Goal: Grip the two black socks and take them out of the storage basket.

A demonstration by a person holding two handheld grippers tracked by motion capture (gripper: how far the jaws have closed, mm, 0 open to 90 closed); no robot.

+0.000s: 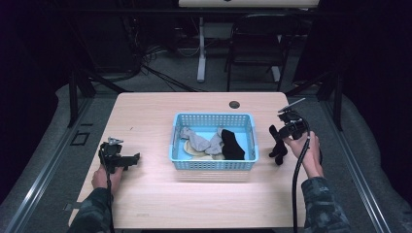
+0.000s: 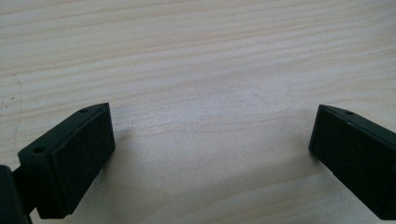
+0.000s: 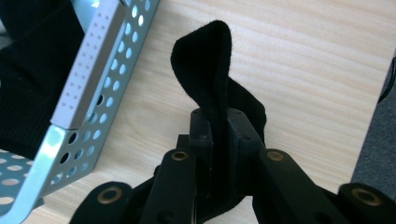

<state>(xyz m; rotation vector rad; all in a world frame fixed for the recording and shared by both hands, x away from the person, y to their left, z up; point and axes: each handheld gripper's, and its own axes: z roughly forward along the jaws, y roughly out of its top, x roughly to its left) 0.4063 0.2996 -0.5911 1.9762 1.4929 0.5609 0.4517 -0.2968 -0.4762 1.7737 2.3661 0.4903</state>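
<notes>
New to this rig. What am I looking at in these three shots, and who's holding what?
No robot arm: a person holds a handheld two-jaw gripper in each hand at a pale wooden table. The high view looks down from above; the other two pictures come from cameras riding on each gripper. A light blue perforated plastic basket holds grey, cream and black socks. The right gripper is shut on a black sock just outside the basket. The left gripper rests open over bare wood, holding nothing.
</notes>
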